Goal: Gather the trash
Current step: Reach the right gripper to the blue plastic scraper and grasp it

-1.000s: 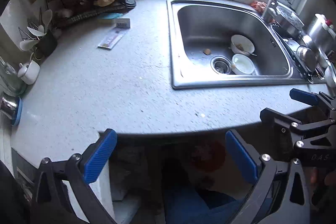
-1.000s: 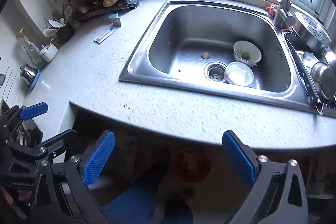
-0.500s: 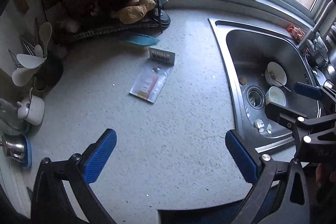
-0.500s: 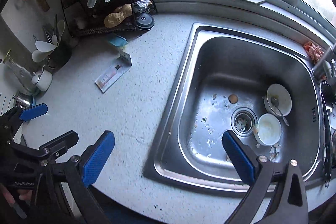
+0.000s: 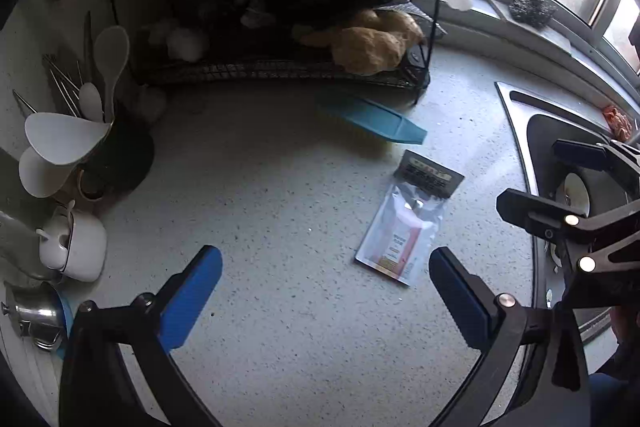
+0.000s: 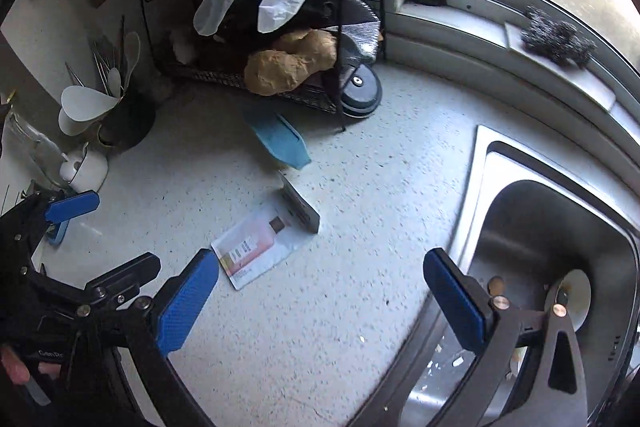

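— Tongs?
— My left gripper [image 5: 324, 301] and right gripper [image 6: 320, 301]: both spread wide, empty, above the speckled counter [image 5: 260, 187].
— Trash?
— Flat packet [image 5: 404, 227] on the counter, between blue scraper [image 5: 376, 121] and sink [image 6: 540, 227], just beyond my fingertips.

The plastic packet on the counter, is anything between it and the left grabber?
No. Only bare speckled counter lies between the empty packet and the open left gripper, seen in the left wrist view.
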The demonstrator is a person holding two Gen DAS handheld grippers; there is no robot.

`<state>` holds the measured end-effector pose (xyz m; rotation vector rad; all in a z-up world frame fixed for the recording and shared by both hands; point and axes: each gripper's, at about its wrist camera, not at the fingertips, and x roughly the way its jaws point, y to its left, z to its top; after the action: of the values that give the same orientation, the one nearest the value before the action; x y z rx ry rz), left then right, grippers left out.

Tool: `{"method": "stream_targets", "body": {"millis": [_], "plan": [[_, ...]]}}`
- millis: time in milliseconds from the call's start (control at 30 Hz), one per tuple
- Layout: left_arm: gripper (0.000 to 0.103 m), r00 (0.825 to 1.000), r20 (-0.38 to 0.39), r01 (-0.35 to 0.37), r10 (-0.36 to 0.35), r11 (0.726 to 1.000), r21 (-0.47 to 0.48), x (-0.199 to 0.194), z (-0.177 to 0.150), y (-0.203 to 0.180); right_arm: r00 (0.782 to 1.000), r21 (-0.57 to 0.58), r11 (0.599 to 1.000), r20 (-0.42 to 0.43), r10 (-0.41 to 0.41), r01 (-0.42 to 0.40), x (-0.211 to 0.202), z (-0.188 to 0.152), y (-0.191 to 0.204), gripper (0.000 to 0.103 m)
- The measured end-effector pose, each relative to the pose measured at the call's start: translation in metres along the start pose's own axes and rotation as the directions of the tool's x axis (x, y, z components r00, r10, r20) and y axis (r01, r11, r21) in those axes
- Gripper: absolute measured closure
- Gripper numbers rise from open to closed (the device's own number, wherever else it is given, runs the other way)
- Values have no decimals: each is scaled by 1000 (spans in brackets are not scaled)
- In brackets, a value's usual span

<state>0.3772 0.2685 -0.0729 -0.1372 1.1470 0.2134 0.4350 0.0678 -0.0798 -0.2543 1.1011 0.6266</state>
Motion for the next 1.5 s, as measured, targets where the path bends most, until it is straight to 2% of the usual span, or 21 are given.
{"method": "stream_targets", "body": {"millis": [133,267,367,467,533,800,1033,1233,1267,1300,1333,1500], "plan": [[1,999,-44,8,-11,998,-59,26,3,23,1000,-89,996,-12,12,-13,28,22,14,1],[1,997,-81,-7,1,997,-74,47,7,36,998,-145,988,-41,42,-47,52,31,29,2],[1,995,-94,10,-17,997,-76,57,10,43,996,-173,983,-70,47,-58,70,41,40,14],[1,995,-102,-6,0,998,-55,66,13,48,997,-200,979,-66,37,-49,82,46,46,17],[0,994,-108,-22,17,999,-45,72,16,52,997,-206,978,-68,28,-42,89,49,48,23],[1,991,-129,-28,22,998,-49,94,29,66,997,-209,978,-78,2,-18,114,67,49,24],[1,990,-142,-8,-2,998,-65,106,34,68,997,-215,976,-79,-3,-14,132,79,55,24],[1,987,-162,-8,-3,998,-69,115,25,75,998,-245,969,-70,1,-18,141,82,76,38],[0,986,-165,-5,-6,998,-68,118,21,71,998,-255,967,-62,-5,-10,141,81,80,45],[0,986,-167,4,-16,998,-68,118,19,71,999,-270,963,-50,-15,1,137,78,84,59],[1,986,-166,9,-21,998,-68,119,17,69,999,-282,959,-41,-15,3,136,77,87,67],[1,984,-174,10,-22,997,-71,115,5,70,998,-295,955,-57,21,-37,128,58,103,68]]}}
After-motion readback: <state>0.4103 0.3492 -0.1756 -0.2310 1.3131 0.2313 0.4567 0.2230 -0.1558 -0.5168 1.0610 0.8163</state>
